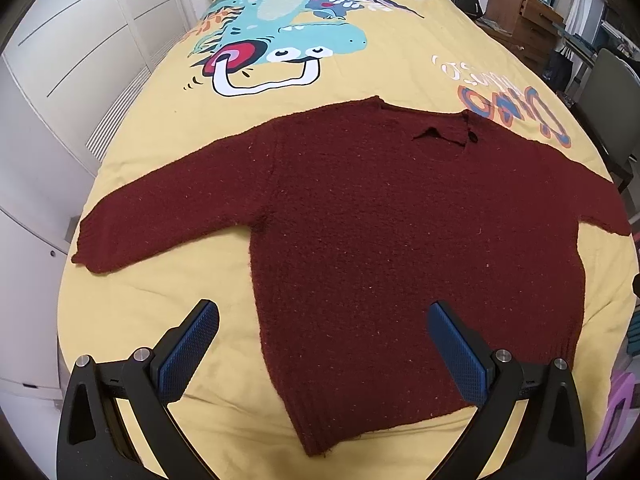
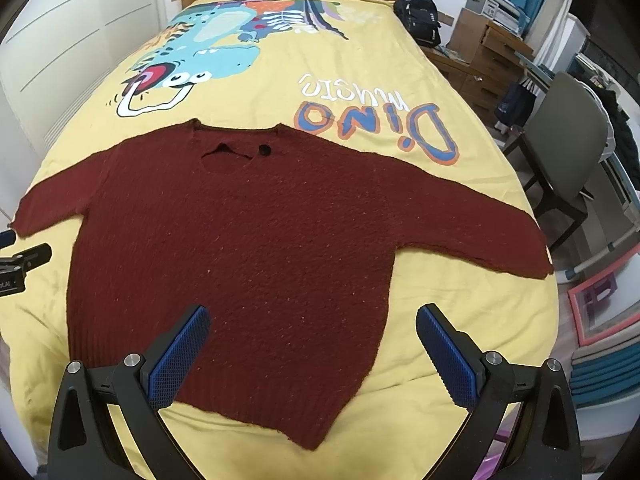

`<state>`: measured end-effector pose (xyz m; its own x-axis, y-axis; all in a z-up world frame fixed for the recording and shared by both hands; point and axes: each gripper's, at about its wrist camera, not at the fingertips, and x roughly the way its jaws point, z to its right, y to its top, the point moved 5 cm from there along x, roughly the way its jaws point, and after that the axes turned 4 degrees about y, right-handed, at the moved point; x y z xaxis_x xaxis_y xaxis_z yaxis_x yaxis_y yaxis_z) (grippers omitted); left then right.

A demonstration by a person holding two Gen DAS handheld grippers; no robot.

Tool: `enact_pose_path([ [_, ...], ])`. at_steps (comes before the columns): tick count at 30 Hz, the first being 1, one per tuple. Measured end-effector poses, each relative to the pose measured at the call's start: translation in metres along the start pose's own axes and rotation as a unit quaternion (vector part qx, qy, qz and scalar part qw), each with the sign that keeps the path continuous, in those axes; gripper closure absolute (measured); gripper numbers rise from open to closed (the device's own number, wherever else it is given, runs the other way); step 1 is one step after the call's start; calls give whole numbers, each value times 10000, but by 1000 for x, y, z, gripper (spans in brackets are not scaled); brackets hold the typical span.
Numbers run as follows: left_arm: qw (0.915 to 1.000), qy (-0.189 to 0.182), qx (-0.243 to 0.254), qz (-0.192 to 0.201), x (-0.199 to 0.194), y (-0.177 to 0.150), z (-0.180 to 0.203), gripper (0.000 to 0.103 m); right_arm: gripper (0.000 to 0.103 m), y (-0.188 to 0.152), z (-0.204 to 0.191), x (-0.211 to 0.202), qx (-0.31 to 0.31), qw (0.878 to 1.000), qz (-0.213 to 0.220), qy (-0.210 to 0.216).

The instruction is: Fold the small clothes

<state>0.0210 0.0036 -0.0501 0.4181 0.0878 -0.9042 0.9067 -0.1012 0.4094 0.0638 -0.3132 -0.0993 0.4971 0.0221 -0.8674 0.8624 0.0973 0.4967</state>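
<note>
Sweater [image 1: 400, 240], one of it, dark red knit, lies flat and face up on the yellow bed cover [image 1: 160, 152], hem toward the foot edge of the bed, neck toward the headboard, both sleeves spread out toward the side edges. I hold my left gripper [image 1: 323, 354] above the hem's left part, jaws wide apart and gripping nothing; my right gripper [image 2: 313, 354] hangs over the hem's right part, equally wide and empty. No fold is made yet, I judge. To start well I would take one sleeve at its cuff [image 1: 86, 250] with the left, pinch only the knit and not the cover beneath, and lay it across the chest in a straight line, then match it with the other. Count: one sweater, two sleeves, two grippers, one cover
</note>
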Motion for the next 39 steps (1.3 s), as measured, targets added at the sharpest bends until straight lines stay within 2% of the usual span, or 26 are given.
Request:
enact_pose_path([
  [39, 9997, -102, 213, 37, -4, -4, 14, 1, 0, -6, -1, -3, -22, 10000, -5, -5],
])
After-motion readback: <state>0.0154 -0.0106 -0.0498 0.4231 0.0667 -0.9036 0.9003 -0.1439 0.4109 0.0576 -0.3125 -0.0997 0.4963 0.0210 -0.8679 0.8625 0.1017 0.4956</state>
